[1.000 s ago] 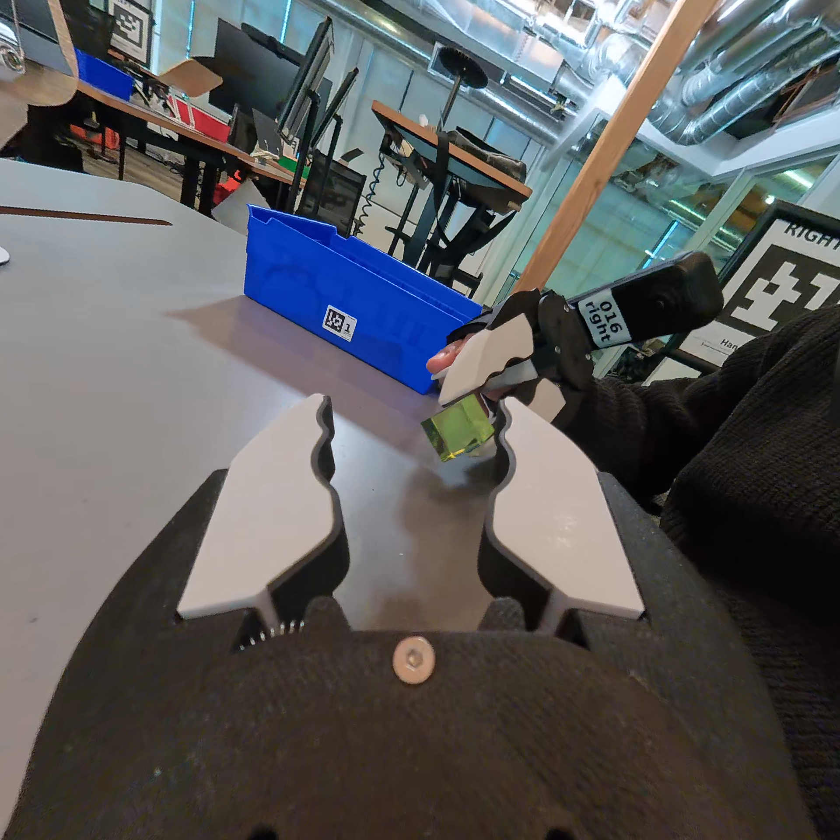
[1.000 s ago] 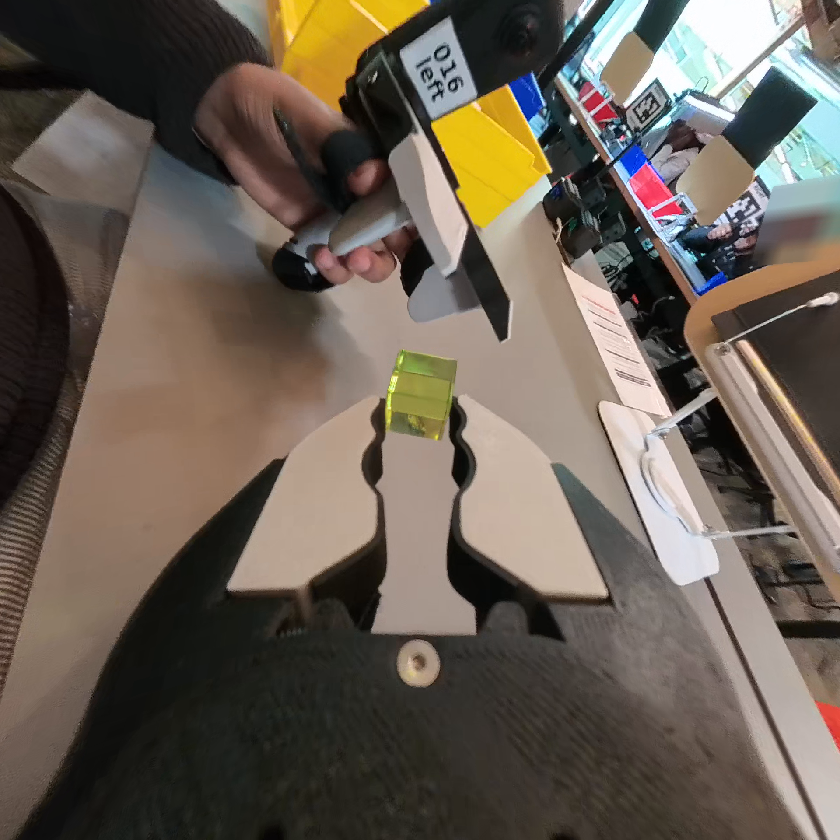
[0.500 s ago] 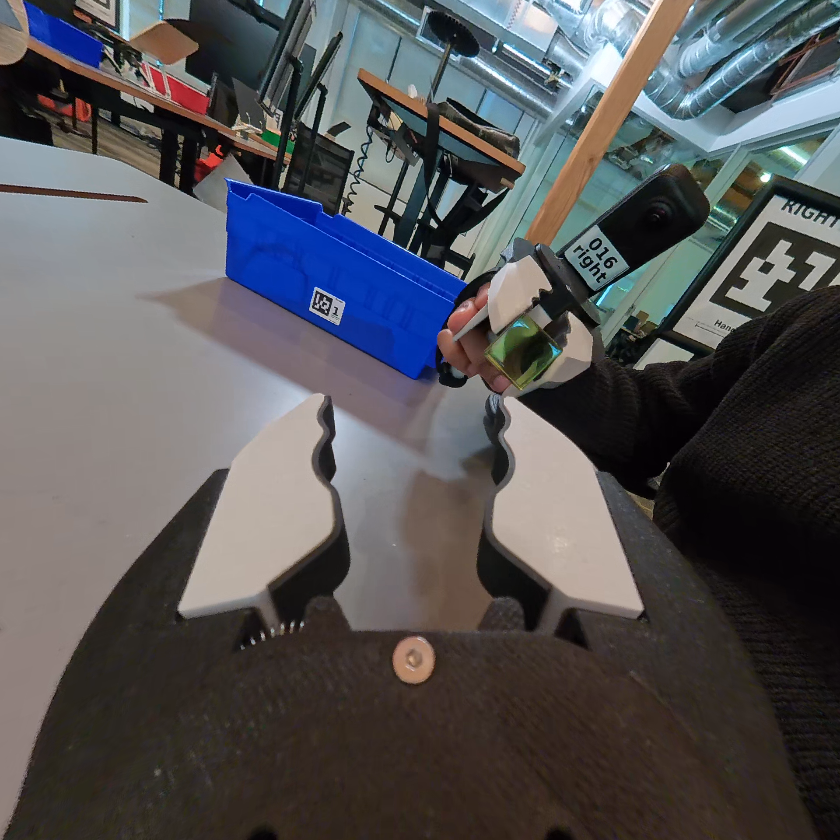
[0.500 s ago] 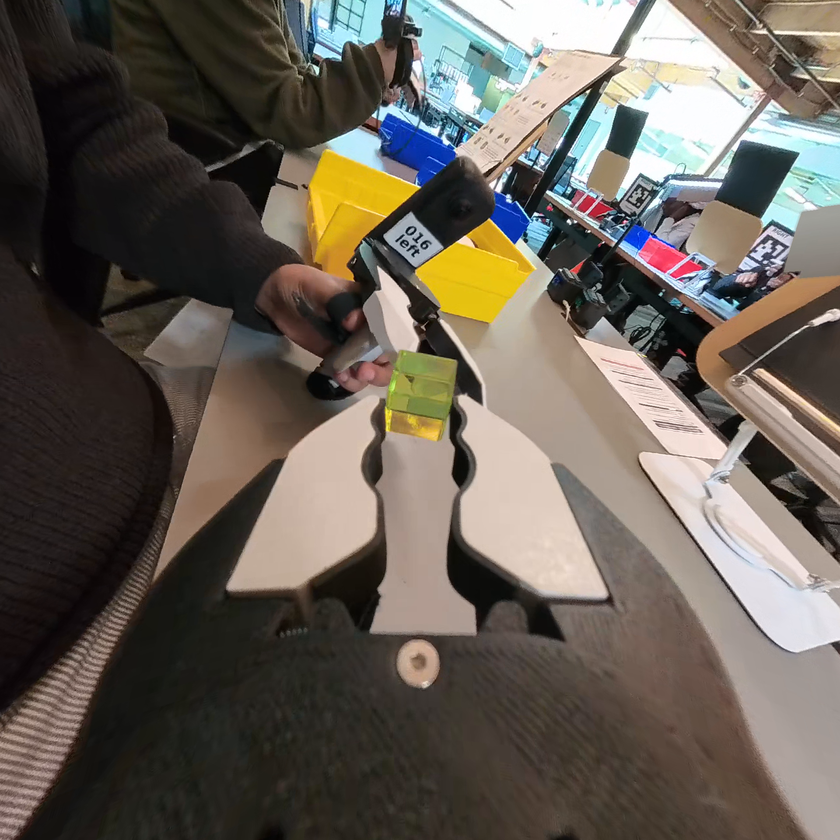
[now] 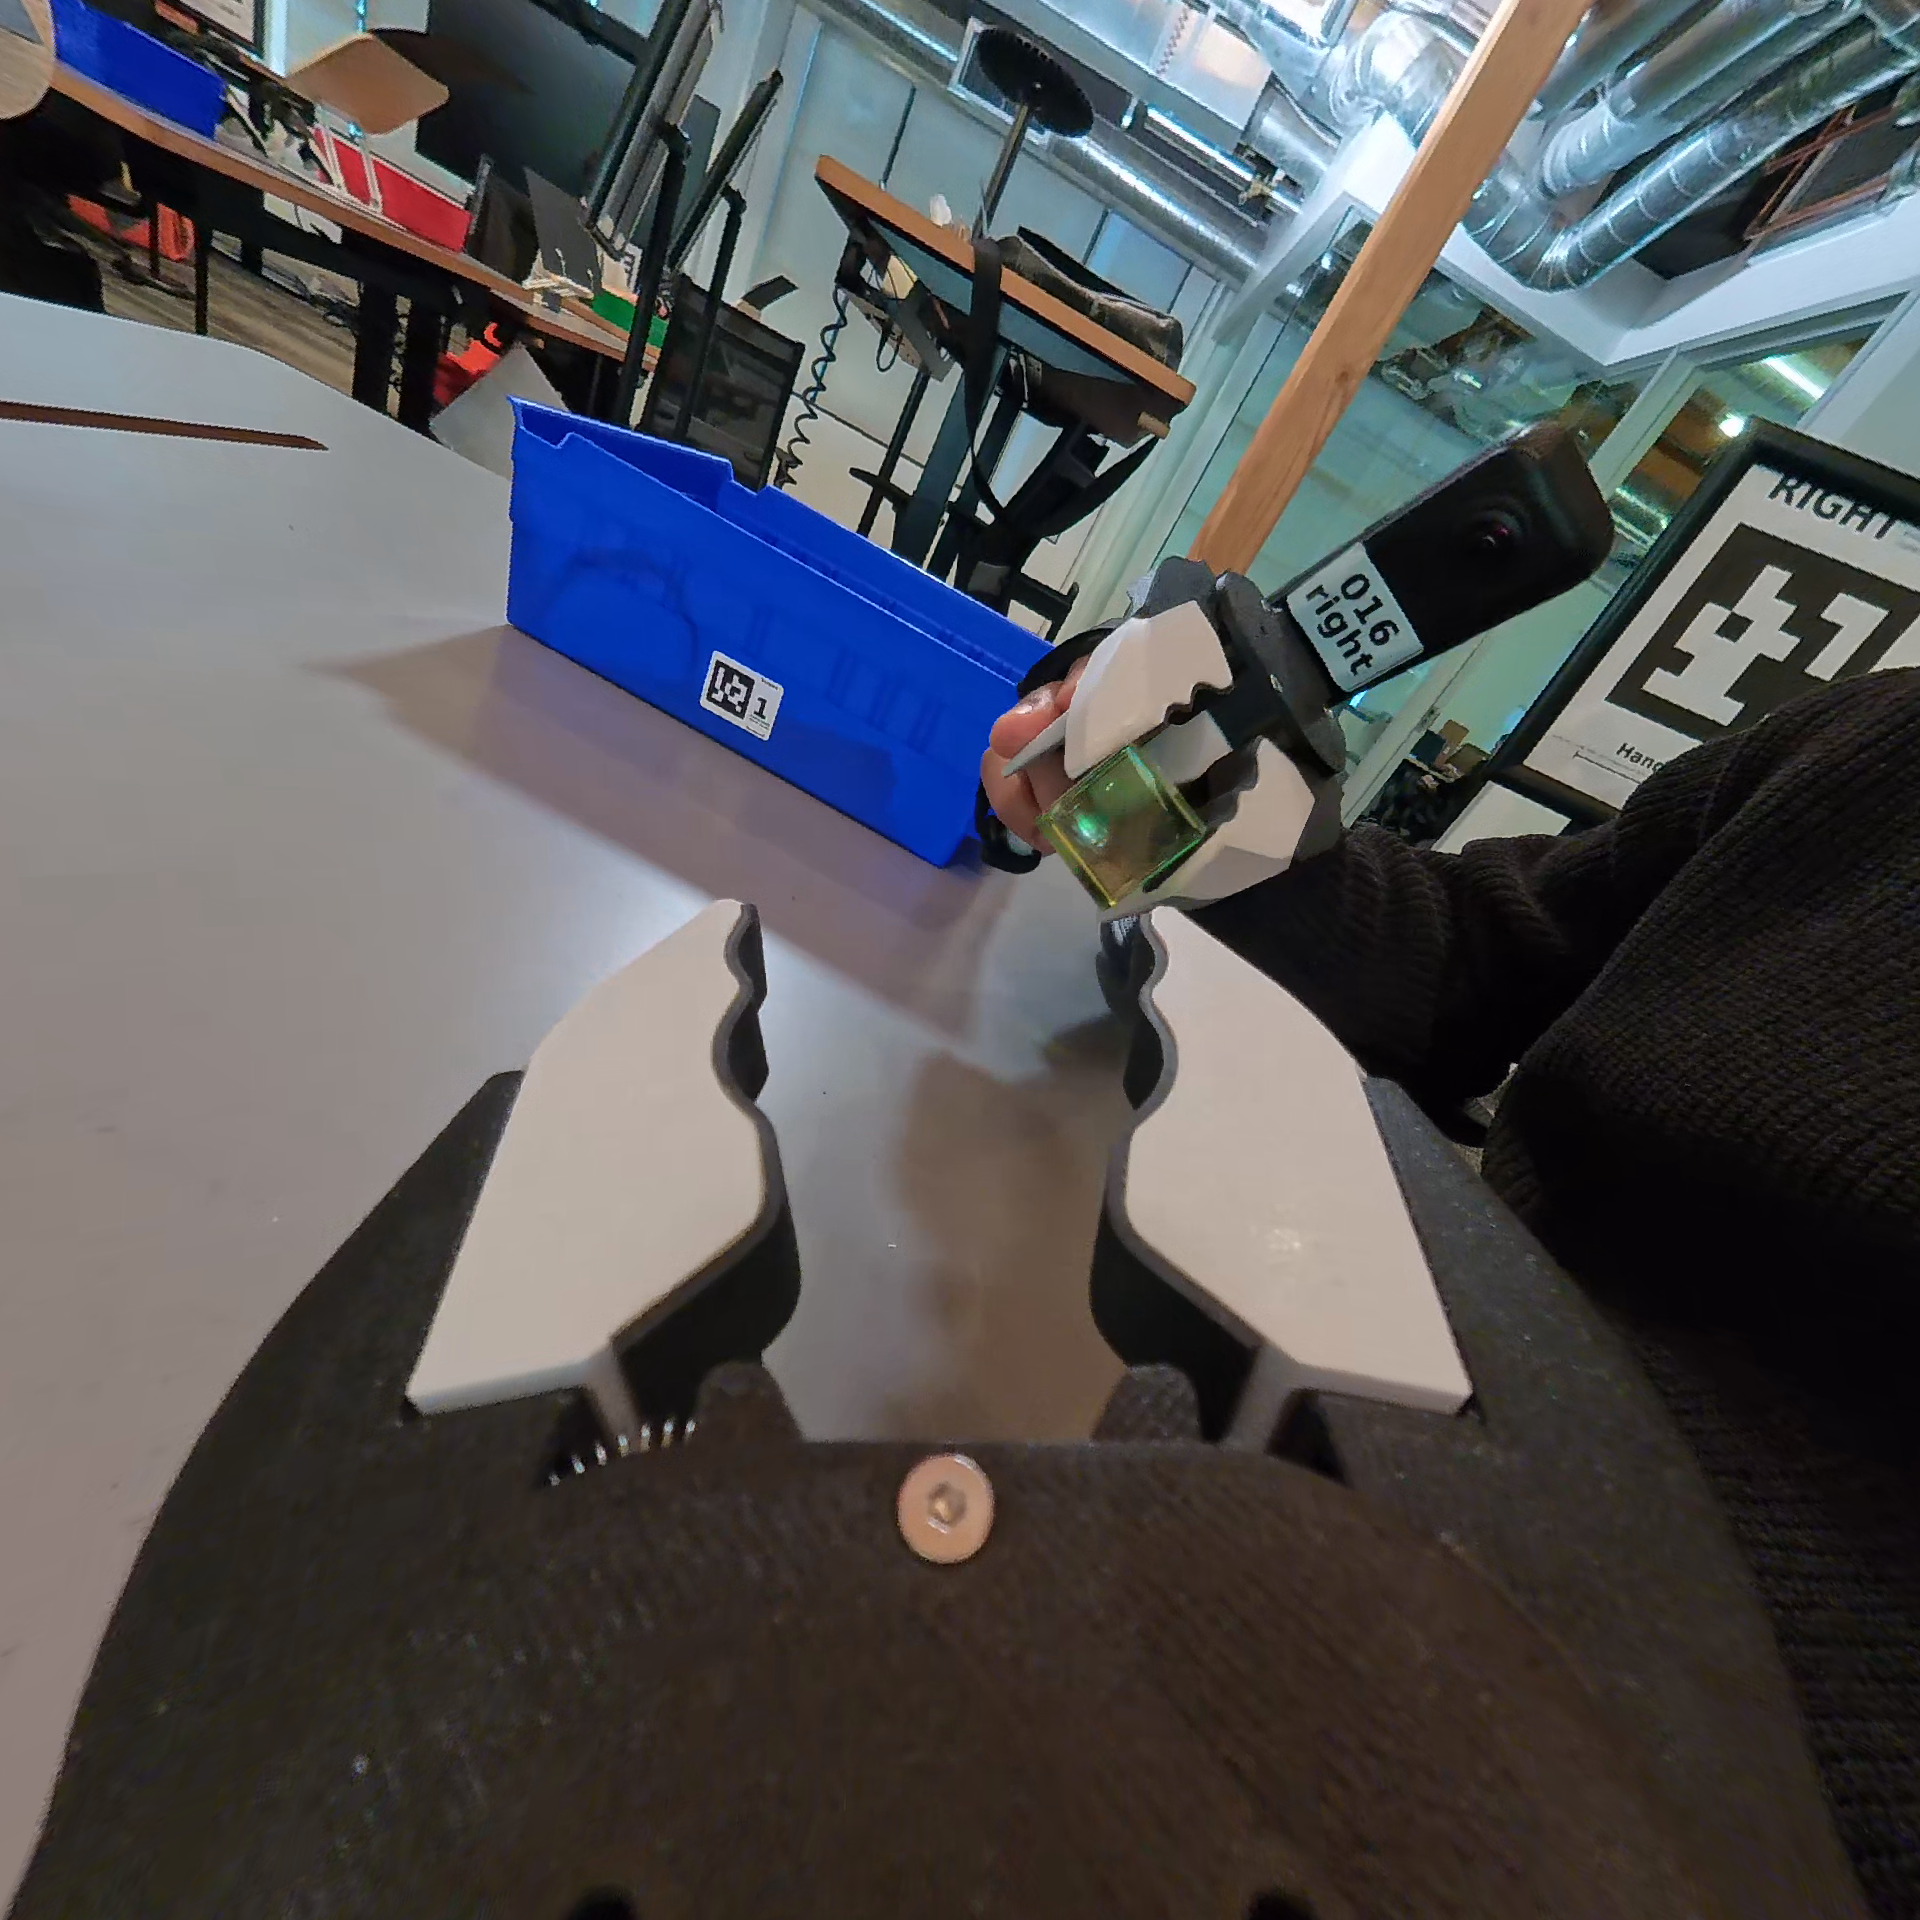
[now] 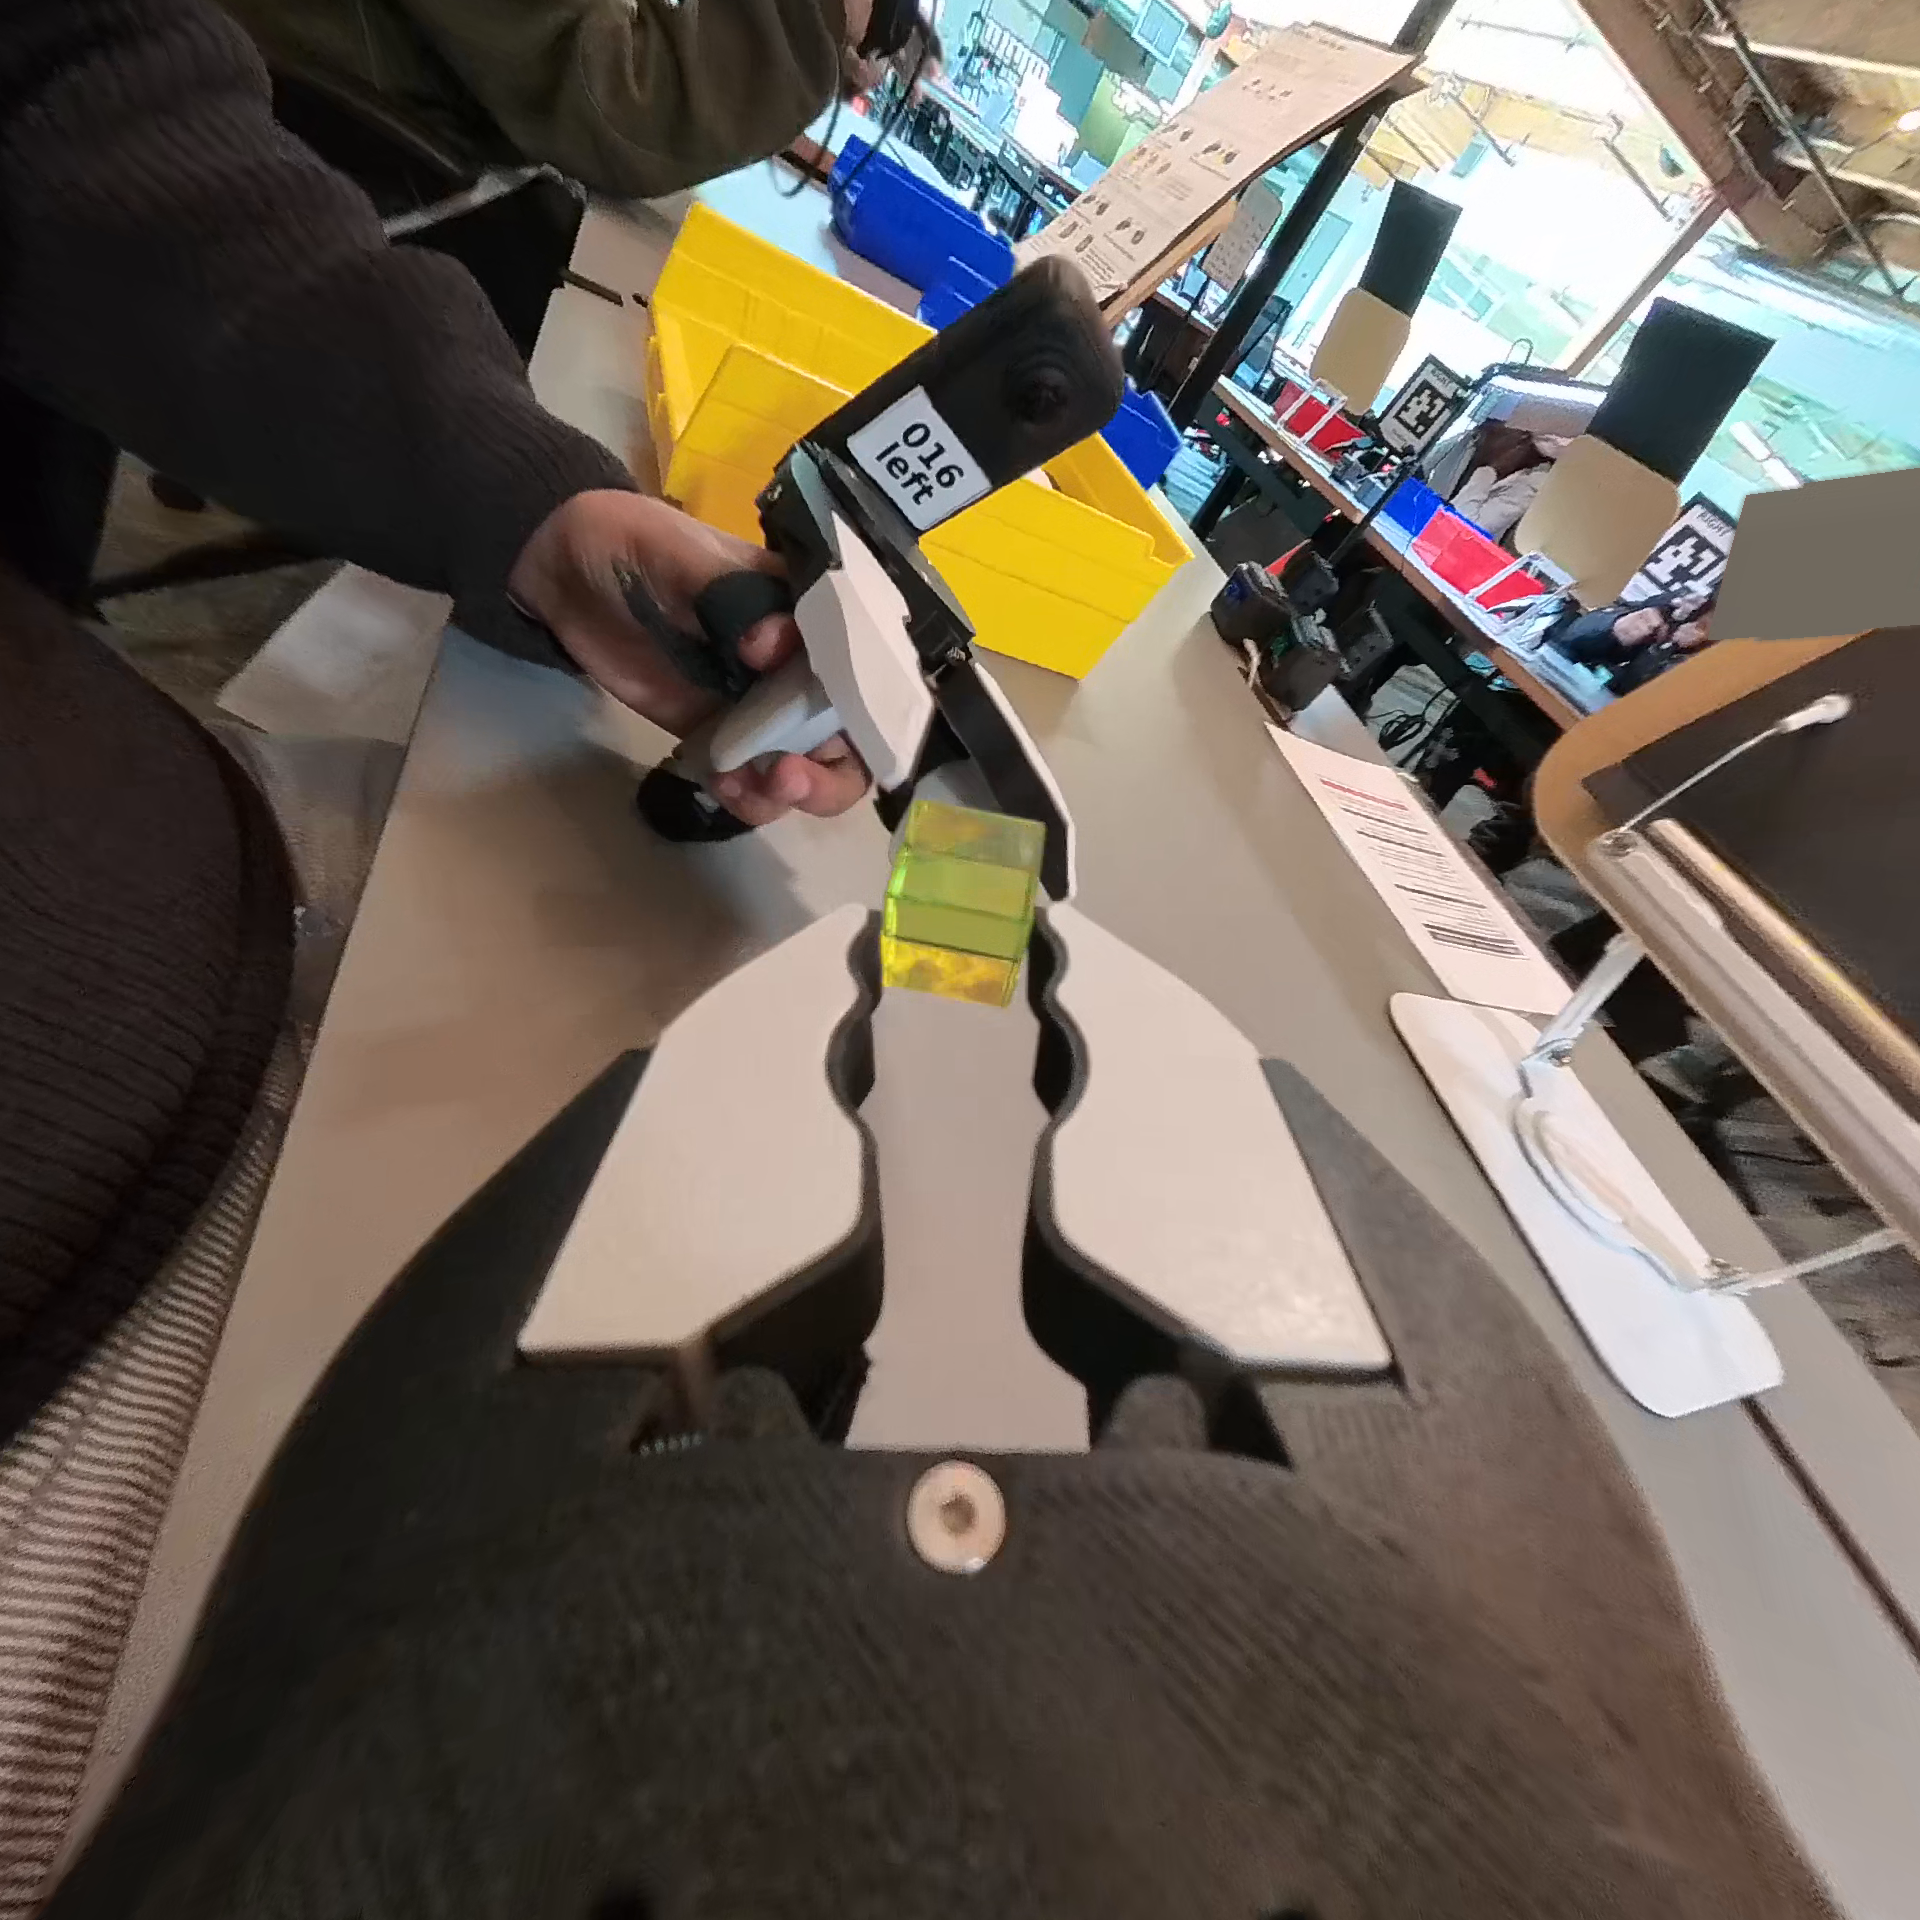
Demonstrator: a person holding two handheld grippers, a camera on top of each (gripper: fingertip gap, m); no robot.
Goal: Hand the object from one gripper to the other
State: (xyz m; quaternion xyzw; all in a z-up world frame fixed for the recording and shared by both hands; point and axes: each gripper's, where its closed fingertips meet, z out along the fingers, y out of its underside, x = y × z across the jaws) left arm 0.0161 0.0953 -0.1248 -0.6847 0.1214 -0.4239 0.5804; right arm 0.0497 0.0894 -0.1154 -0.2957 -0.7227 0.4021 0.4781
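A clear yellow-green cube (image 6: 961, 909) is pinched between the tips of my right gripper (image 6: 954, 940), which is shut on it and holds it above the grey table (image 6: 499, 977). In the left wrist view the cube (image 5: 1122, 826) and the right gripper (image 5: 1164, 800) hang just above and ahead of my left gripper's right fingertip. My left gripper (image 5: 940, 935) is open and empty, its jaws wide apart. In the right wrist view the left gripper (image 6: 935, 790) sits just behind the cube, pointing down toward it.
A blue bin (image 5: 748, 644) stands on the table (image 5: 260, 779) beyond the left gripper. Yellow bins (image 6: 894, 488) stand behind the left hand. A paper sheet (image 6: 1392, 862) and a white stand base (image 6: 1579, 1195) lie on the right. A second person's sleeve (image 6: 582, 73) is behind. One gripper's finger ends stand about 4 centimeters off the other's.
My right gripper lifted the cube off the table and brought it up close to the open left gripper. The left gripper stayed open.
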